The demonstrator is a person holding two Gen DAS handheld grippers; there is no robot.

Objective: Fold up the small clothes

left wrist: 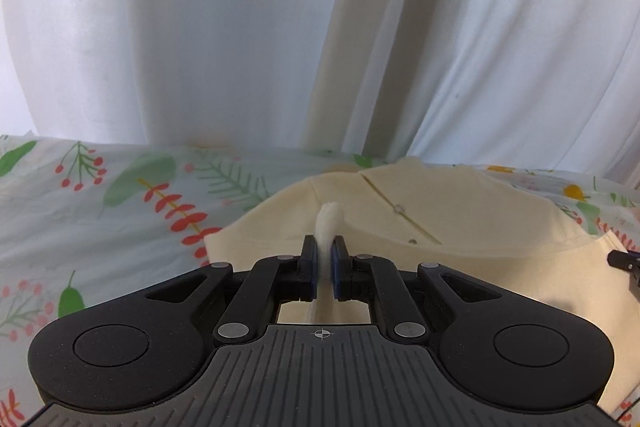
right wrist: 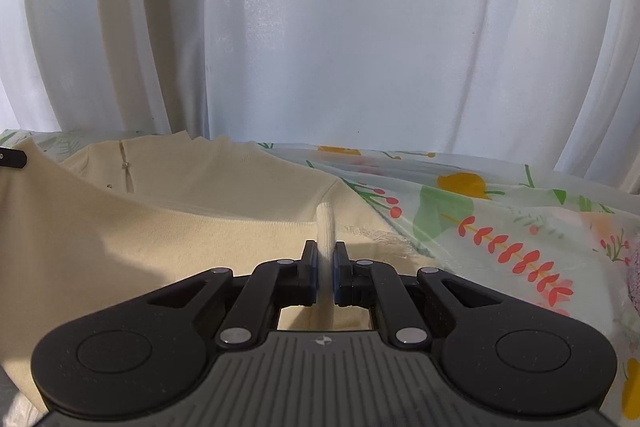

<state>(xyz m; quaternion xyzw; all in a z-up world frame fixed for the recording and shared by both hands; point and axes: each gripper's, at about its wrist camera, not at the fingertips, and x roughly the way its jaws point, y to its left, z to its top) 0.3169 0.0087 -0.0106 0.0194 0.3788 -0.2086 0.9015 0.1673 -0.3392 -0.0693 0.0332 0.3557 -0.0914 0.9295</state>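
A small cream knit top with a buttoned placket lies on a floral sheet. My left gripper is shut on a pinched edge of the top, which sticks up between the pads. My right gripper is shut on another pinched edge of the same cream top, on its right side. The held edges are lifted toward the neckline, and the lower part of the top runs under both grippers. The tip of the right gripper shows at the right edge of the left wrist view.
White curtains hang close behind the sheet's far edge and fill the upper half of both views. The floral sheet spreads to the right. A fuzzy lilac item sits at the far right edge.
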